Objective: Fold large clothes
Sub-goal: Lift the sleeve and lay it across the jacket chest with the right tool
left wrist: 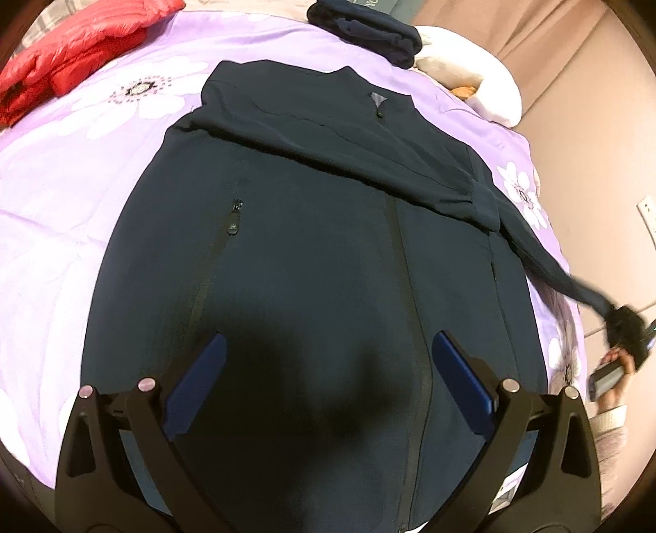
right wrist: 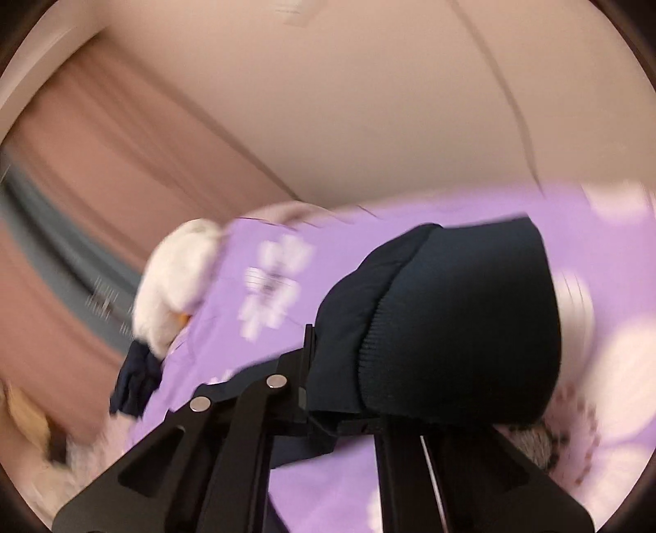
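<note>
A dark navy zip jacket (left wrist: 307,246) lies face up and flat on the purple flowered bed cover (left wrist: 61,197). One sleeve (left wrist: 328,135) is folded across its chest, with the cuff ending at the right. My left gripper (left wrist: 330,344) hovers open over the jacket's lower front, nothing between its blue pads (left wrist: 455,369). The other sleeve (left wrist: 545,254) stretches off the right side, lifted from the bed. My right gripper (left wrist: 627,332) is shut on that sleeve's ribbed cuff (right wrist: 451,320). In the right wrist view, which is blurred, the cuff bulges over the right gripper (right wrist: 352,393) and hides its fingertips.
A red puffer jacket (left wrist: 74,53) lies at the bed's far left. A folded dark garment (left wrist: 369,33) and a white plush toy (left wrist: 471,74) sit at the far edge. The person's hand (left wrist: 611,369) holds the right gripper beyond the bed's right edge, near a wall.
</note>
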Demonstrator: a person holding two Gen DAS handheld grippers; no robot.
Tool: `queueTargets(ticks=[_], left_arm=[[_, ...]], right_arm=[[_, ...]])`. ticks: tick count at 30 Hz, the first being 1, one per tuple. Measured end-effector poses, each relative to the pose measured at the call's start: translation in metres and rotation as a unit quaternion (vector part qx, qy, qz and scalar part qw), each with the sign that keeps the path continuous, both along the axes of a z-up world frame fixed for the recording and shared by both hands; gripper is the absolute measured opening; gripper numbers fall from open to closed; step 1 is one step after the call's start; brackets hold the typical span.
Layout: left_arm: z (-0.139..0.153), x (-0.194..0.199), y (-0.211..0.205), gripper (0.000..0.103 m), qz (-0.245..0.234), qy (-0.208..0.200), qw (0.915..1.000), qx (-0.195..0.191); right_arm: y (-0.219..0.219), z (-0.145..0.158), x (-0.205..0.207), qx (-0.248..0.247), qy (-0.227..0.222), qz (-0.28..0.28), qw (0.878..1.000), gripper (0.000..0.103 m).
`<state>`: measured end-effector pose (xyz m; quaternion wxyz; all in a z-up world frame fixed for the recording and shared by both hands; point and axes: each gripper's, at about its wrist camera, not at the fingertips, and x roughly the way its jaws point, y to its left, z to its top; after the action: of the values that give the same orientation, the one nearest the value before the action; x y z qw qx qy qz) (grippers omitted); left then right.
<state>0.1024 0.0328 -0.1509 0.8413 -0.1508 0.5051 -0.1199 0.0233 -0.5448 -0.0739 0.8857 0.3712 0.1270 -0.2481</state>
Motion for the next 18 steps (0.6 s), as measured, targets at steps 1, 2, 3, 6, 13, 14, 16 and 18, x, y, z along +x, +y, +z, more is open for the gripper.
queueTargets(ticks=[1, 2, 3, 6, 13, 14, 16, 18], left_arm=[[-0.002, 0.001, 0.001, 0.101, 0.002, 0.001, 1.0000, -0.004], [-0.003, 0.002, 0.002, 0.101, 0.003, 0.002, 1.0000, -0.008], [-0.005, 0.002, 0.004, 0.101, 0.004, 0.002, 0.9999, -0.012], [-0.007, 0.003, 0.010, 0.101, 0.007, -0.001, 0.9998, -0.019], [-0.011, 0.010, 0.033, 0.101, 0.020, 0.000, 0.9991, -0.037], [-0.011, 0.010, 0.036, 0.101, 0.020, -0.001, 0.9991, -0.037], [-0.009, 0.012, 0.041, 0.101, 0.018, -0.007, 0.9991, -0.036], [-0.007, 0.013, 0.049, 0.101, 0.020, -0.012, 0.9989, -0.041]], right_arm=[[0.006, 0.014, 0.005, -0.022, 0.000, 0.010, 1.000, 0.007], [0.015, 0.034, 0.015, -0.049, 0.000, 0.027, 0.998, 0.007], [0.025, 0.053, 0.026, -0.071, -0.002, 0.047, 0.996, 0.007], [0.060, 0.095, 0.058, -0.126, 0.002, 0.095, 0.987, 0.007], [0.178, 0.154, 0.152, -0.245, 0.028, 0.212, 0.946, 0.007], [0.202, 0.156, 0.162, -0.264, 0.035, 0.232, 0.936, 0.007], [0.251, 0.152, 0.185, -0.302, 0.053, 0.271, 0.912, 0.006], [0.295, 0.143, 0.203, -0.329, 0.070, 0.302, 0.892, 0.006]])
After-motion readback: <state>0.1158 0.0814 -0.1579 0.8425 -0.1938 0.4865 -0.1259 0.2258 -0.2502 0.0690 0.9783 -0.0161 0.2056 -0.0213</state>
